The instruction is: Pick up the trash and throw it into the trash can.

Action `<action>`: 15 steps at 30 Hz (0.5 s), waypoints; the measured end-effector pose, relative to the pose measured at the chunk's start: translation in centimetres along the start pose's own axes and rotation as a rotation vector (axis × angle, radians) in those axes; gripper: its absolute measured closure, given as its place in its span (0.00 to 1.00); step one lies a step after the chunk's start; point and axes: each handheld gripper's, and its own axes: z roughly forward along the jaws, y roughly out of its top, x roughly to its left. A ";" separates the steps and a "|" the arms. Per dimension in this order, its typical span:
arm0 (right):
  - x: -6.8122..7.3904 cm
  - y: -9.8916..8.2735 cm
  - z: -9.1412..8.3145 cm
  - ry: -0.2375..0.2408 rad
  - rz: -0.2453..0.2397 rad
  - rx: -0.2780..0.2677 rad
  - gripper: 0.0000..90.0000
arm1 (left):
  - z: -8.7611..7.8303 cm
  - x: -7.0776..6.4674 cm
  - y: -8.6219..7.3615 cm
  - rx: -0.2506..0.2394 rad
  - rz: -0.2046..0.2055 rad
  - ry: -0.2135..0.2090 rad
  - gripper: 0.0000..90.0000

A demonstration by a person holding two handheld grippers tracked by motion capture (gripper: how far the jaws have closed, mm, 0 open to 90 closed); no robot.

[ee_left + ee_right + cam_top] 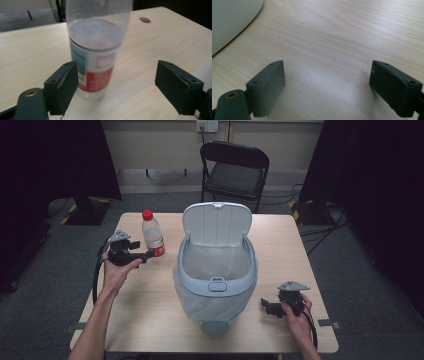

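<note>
L gripper [148, 254]: jaws wide apart, nothing gripped; tips just beside bottle, at its label height. In L gripper view [117, 82] bottle stands betw jaws, nearer the L one; pads not pressing on it.
Bottle [153, 234]: clear plastic, red cap, red/white label, upright on table, L of bin. Upper part blurred in L gripper view [96, 45].
R gripper [265, 305]: jaws wide apart, empty, low over table at front R, pointing twd bin. R gripper view [327, 82]: bare wood betw jaws.
Bin [218, 270]: pale blue/white, lid up, clear liner inside, mid table; its curved wall at top L of R gripper view [229, 22].
Table [280, 250]: light wood.
</note>
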 end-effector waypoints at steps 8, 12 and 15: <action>0.0 0.0 0.0 0.000 0.000 0.000 0.13 | 2.5 0.7 0.4 -0.004 0.003 0.034 0.22; 0.0 0.0 0.0 0.002 0.000 -0.001 0.13 | 4.1 1.1 0.4 0.041 -0.009 0.043 0.20; 0.0 0.0 0.0 0.001 0.000 0.000 0.13 | 4.8 1.2 0.6 0.018 -0.004 0.050 0.22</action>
